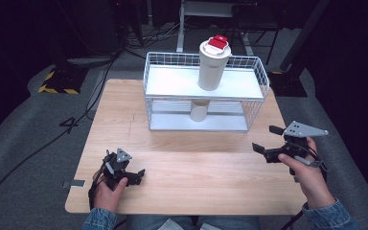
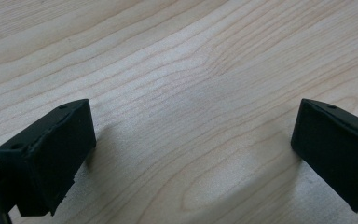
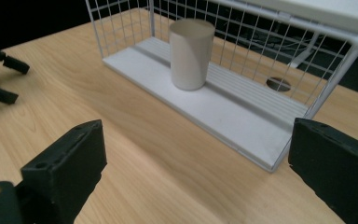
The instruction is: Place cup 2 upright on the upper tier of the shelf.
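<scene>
Beige cup (image 3: 191,53) stands on rack's lower shelf (image 3: 223,109); wooden table (image 1: 196,167); dark room; both grippers (image 1: 124,173) (image 1: 268,140) spread, empty.

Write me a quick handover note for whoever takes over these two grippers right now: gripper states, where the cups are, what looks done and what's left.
Left gripper: open, holding nothing, low over the near left of the wooden table.
Right gripper: open, holding nothing, at the table's right side, aimed at the wire rack.
Lidded tumbler, red and white lid: upright on the rack's top shelf.
Plain cup: upright on the rack's bottom shelf, roughly under the tumbler.
Done: nothing gripped yet.
Left: probably reach in with the right gripper for the plain cup, the thing it faces.
</scene>
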Available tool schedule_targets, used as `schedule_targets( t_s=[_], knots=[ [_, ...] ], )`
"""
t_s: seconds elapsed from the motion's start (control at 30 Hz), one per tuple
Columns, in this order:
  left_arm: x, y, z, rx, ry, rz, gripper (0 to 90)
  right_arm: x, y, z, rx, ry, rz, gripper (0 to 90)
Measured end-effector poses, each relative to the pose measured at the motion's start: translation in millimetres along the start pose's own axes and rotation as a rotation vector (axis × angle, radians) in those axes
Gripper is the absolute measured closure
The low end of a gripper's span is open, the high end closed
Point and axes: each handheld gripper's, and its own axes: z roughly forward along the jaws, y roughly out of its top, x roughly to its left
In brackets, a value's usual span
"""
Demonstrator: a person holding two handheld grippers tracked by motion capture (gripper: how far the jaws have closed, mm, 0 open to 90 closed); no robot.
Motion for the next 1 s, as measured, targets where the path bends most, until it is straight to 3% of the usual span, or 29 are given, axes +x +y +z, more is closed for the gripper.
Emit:
schedule_targets(
  t_s=[0.23,0.33,0.6,0.73,1.0],
  knots=[
    [0.4,0.1,-0.3,0.004,-0.003,0.000,0.4,2.8,-24.1,4.3,0.036,0.014,0.004,6.1],
    [0.4,0.1,-0.2,0.003,-0.003,0.000,0.4,4.8,-35.5,8.6,0.069,-0.002,-0.007,6.6],
    [0.4,0.1,-0.3,0.004,-0.003,-0.001,0.4,10.7,-75.9,26.2,0.083,-0.018,0.109,7.3],
    [0.4,0.1,-0.3,0.003,-0.003,0.000,0.4,12.4,-91.6,36.8,0.097,-0.013,0.132,7.7],
    [0.4,0.1,-0.3,0.004,-0.004,0.000,0.4,13.3,-103.5,44.2,0.145,-0.042,0.099,8.4]
  ],
)
